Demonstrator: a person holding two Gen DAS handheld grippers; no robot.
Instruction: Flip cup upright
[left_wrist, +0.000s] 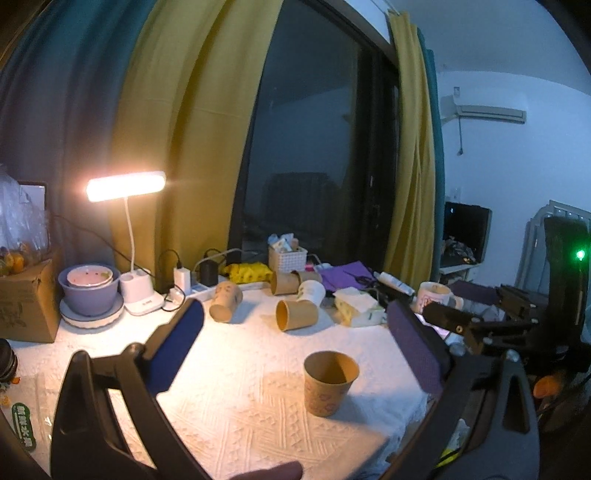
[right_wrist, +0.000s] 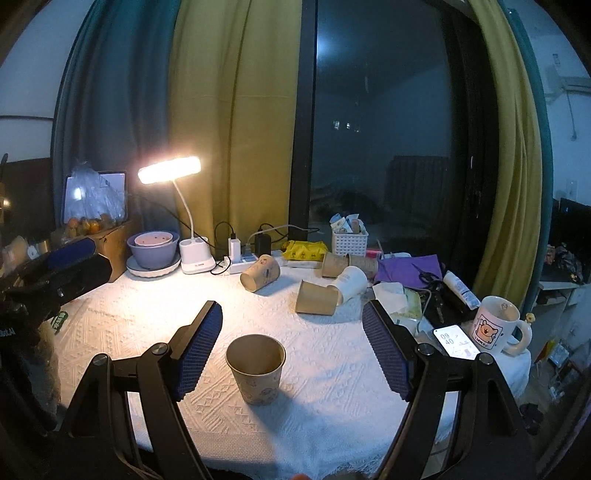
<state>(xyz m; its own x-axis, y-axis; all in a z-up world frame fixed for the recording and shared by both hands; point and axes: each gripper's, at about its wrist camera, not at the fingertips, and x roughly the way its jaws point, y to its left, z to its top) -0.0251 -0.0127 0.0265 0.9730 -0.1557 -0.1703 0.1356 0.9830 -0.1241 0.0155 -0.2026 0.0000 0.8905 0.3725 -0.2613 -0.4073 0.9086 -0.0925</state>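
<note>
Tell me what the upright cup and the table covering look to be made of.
Upright cup: probably paper, matte tan with a faint print; thin rolled rim, tapered wall. Table covering: looks like white embossed paper towel or woven cloth; raised diamond pattern, dull surface. Which one is unclear.

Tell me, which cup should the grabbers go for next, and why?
Probably the right gripper should reach past the upright cup to the tipped brown cup: it lies on its side, nearest, and both grippers are open and empty.

Patterned brown paper cup (right_wrist: 255, 368) stands upright, mouth up, on the tablecloth (right_wrist: 332, 387).
</note>
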